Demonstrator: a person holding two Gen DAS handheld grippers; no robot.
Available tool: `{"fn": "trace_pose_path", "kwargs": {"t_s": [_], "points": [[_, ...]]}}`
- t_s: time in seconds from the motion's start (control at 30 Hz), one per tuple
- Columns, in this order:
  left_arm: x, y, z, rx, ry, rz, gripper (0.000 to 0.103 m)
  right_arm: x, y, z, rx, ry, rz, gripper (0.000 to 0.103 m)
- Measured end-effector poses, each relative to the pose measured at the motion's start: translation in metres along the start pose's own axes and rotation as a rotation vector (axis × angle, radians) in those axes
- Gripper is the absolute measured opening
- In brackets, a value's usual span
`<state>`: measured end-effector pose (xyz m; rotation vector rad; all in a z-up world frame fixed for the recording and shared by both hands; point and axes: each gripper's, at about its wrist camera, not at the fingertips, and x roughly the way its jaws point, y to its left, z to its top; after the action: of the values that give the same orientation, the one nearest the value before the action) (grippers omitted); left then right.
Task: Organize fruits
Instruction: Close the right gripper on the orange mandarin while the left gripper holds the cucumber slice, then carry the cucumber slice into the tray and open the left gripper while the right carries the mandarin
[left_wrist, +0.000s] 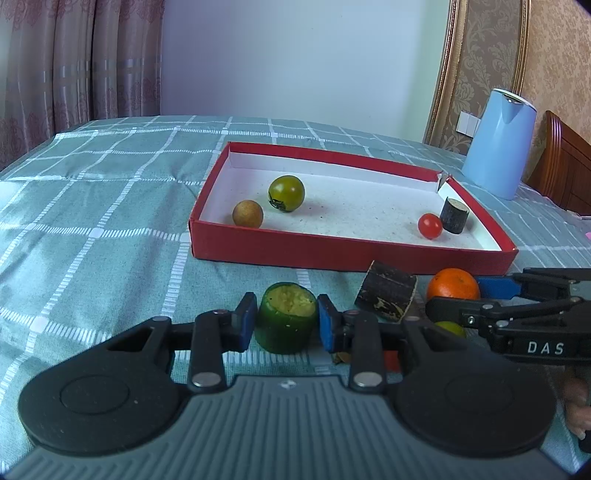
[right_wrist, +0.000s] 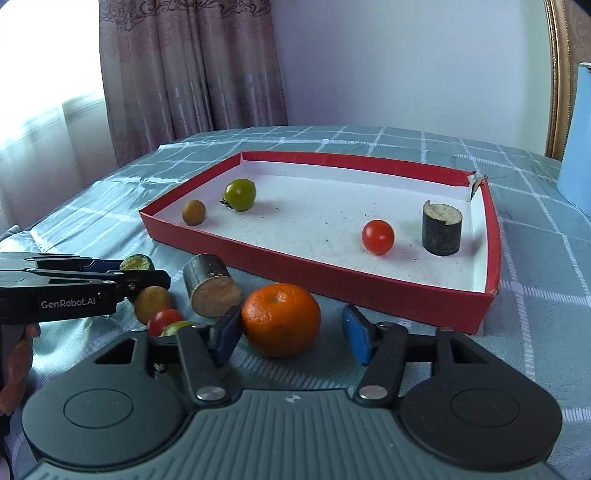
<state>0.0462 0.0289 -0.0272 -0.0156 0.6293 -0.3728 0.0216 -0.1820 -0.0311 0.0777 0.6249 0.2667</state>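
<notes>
My left tool (left_wrist: 286, 323) brackets the green cut fruit (left_wrist: 286, 322), pads spread, barely touching; my right tool (right_wrist: 291, 334) gapes around the orange (right_wrist: 280, 319); I'd centre each, squeeze gently, then lift toward the red tray (right_wrist: 332, 275) at twelve o'clock.

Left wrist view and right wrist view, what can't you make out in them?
- Small fruits by the orange: left wrist view, mostly hidden behind the right tongs.
- Green cut cylinder: right wrist view, mostly hidden by the left tongs.
- Blue jug: right wrist view, cut off by the edge.
</notes>
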Motion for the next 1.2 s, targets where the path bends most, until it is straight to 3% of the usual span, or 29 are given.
{"fn": "trace_pose_path", "kwargs": {"t_s": [0.13, 0.43, 0.83, 1.2], "points": [[0.0, 0.0, 0.0, 0.003, 0.0, 0.002, 0.032, -0.001, 0.01, -0.002, -0.048, -0.01, -0.033, 0.043], [0.0, -0.003, 0.0, 0.021, -0.002, 0.018, 0.031, -0.005, 0.003, -0.003, -0.009, -0.023, -0.039, 0.043], [-0.007, -0.017, 0.0, 0.085, -0.022, 0.092, 0.03, -0.03, -0.006, 0.004, 0.03, -0.16, -0.086, 0.043], [-0.014, -0.023, 0.023, 0.108, -0.07, 0.097, 0.03, -0.028, -0.013, 0.021, 0.019, -0.163, -0.119, 0.043]]}}
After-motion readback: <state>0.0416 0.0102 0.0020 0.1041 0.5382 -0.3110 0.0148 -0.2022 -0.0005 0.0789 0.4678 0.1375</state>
